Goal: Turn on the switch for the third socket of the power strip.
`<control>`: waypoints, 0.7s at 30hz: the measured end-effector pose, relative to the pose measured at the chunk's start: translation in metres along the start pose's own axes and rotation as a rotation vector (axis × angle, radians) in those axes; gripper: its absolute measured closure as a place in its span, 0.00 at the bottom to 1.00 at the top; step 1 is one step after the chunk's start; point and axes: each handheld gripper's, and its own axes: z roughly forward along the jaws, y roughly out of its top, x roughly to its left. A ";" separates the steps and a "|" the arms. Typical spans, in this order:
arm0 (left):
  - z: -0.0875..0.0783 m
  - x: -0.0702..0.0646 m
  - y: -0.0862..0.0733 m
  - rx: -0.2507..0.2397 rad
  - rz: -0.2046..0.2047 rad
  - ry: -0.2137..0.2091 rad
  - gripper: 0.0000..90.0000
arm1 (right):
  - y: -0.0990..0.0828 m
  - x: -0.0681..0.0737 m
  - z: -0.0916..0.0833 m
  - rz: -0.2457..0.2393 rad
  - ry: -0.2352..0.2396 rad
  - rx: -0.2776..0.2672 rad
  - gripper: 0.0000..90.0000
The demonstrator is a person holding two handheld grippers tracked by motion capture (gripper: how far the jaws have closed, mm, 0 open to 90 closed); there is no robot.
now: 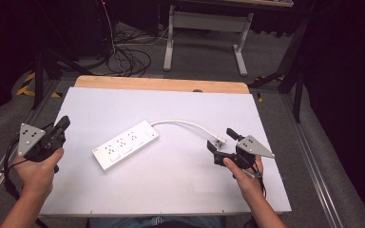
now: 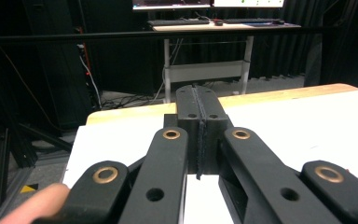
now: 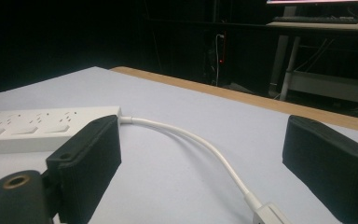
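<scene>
A white power strip (image 1: 126, 144) lies slantwise in the middle of the white table (image 1: 171, 190). Its white cable (image 1: 185, 124) curves right and ends in a white plug (image 1: 220, 140). My right gripper (image 1: 222, 139) is open at the table's right side, its jaws standing either side of the plug. In the right gripper view the cable (image 3: 200, 144) runs from the strip (image 3: 32, 130) to the plug (image 3: 270, 214) between the two wide-apart pads (image 3: 91, 163). My left gripper (image 1: 62, 124) is shut at the table's left edge, holding nothing; its fingers (image 2: 200, 126) are pressed together.
A wooden strip (image 1: 161, 84) borders the table's far edge. Beyond it on the floor stand a desk frame (image 1: 204, 33) and a tangle of cables (image 1: 128, 57). A metal rail (image 1: 323, 190) runs along the right side.
</scene>
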 end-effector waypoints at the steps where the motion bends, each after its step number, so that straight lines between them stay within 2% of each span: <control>1: 0.000 0.000 0.000 -0.001 0.002 -0.001 1.00 | 0.000 0.000 0.000 -0.001 0.000 0.000 0.13; 7: 0.001 -0.001 0.000 0.009 0.003 -0.013 1.00 | 0.000 0.000 0.000 0.000 0.001 0.000 0.13; 14: 0.003 -0.006 0.000 0.038 0.038 -0.067 1.00 | 0.000 0.000 0.000 0.000 0.002 0.002 0.13; 21: 0.005 -0.007 0.000 0.060 0.043 -0.096 1.00 | 0.000 0.000 0.000 0.002 0.003 0.000 0.13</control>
